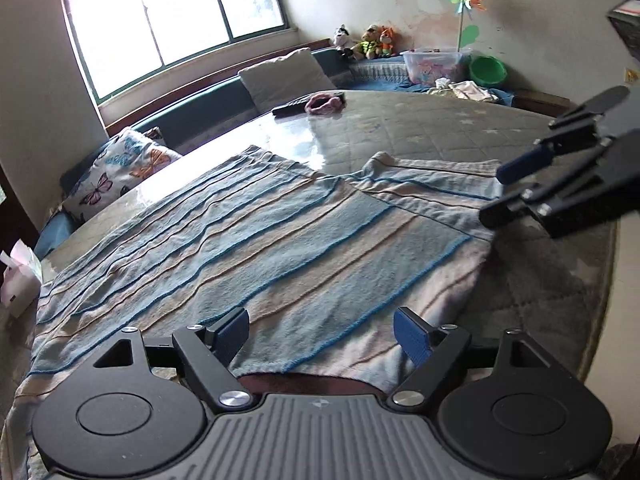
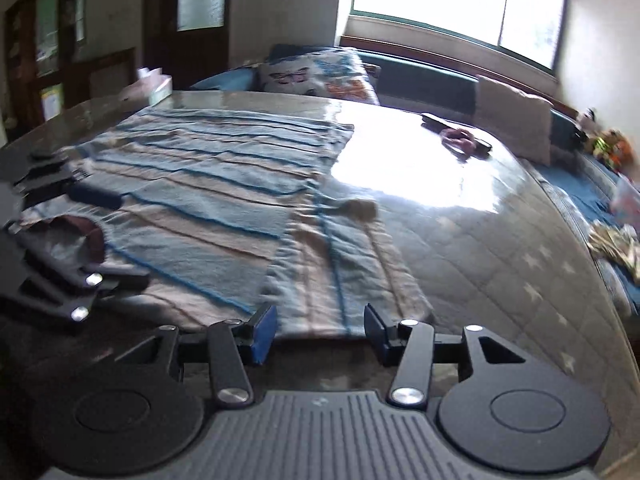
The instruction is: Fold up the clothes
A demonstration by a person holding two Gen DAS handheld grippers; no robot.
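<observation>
Left wrist view: striped garment (image 1: 248, 248) lies flat on counter (image 1: 420, 132). Left gripper (image 1: 322, 334) fingers spread at collar, 6 o'clock; right gripper (image 2: 320, 334) fingers spread by sleeve. Soft, limp knit; pinch edges

Nubbly striped knit cloth garment (image 1: 256, 240) on a glossy, glass-smooth tabletop (image 1: 360, 128).

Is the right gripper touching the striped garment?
Cannot tell. In the right wrist view, the open right gripper is at the striped garment's edge, but no view shows contact plainly.
</observation>
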